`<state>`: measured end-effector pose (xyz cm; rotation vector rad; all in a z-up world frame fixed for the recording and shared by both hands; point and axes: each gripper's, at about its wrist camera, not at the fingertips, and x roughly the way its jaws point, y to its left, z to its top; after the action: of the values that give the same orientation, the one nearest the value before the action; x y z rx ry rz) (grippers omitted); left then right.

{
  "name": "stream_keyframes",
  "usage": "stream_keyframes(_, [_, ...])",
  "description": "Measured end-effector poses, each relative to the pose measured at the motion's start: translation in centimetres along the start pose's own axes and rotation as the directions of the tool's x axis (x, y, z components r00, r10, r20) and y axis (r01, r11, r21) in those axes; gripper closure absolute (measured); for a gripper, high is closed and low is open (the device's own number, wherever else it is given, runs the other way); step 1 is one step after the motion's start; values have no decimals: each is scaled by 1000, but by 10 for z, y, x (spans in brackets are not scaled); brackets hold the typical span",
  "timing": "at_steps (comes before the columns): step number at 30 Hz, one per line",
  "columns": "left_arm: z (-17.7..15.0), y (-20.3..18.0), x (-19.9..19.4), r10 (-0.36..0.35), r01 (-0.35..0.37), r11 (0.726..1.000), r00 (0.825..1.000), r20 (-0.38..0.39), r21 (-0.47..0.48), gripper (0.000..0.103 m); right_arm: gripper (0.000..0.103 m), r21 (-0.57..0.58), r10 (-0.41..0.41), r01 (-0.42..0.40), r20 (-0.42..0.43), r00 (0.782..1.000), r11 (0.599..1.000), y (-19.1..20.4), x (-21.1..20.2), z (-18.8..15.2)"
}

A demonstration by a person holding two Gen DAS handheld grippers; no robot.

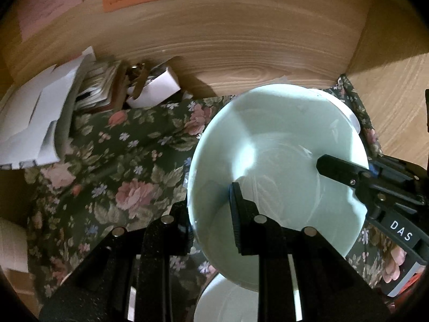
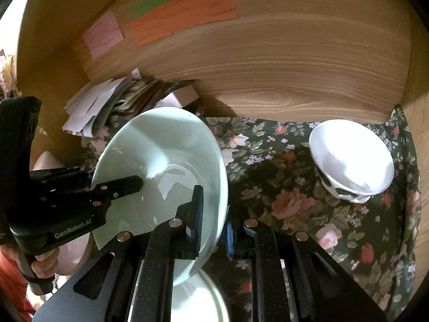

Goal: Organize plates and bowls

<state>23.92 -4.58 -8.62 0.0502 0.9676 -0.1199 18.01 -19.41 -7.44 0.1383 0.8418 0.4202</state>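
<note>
Both grippers, left (image 1: pixel 211 228) and right (image 2: pixel 214 220), clamped on pale green plate (image 2: pixel 166 161) rim; best kept level, lowered onto plate at frame bottom (image 2: pixel 193 300).

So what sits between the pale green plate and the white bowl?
Only bare floral cloth separates the pale green plate from the white bowl, shown in the right wrist view.

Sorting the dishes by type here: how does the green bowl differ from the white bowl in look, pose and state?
The green bowl is plain pale green; the white bowl is white with dark patches outside. The green bowl is tilted and off the cloth, gripped at its rim by the left tool and right tool; the white bowl sits on the floral cloth, untouched. The green bowl looks wider and shallower. Both are empty.
</note>
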Motion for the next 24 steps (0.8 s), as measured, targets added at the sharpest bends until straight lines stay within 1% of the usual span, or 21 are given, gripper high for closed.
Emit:
stream_keyframes(8, [-21,9,-18,13,-13,1000,1000,9,-25,80,90,-12,14,-14,2,1000,1000,22,-5,-12])
stream_keyframes(17, [-48,33,-36,21,-20,997,1000,13,-72,80,90,-42,39,-39,-9,999,998,52,-3,-24])
stream_keyframes(24, [-71,55,-50,44,-41,993,999,24,-107,80,90,-67,72,-73,-17,997,995,79,3,-31])
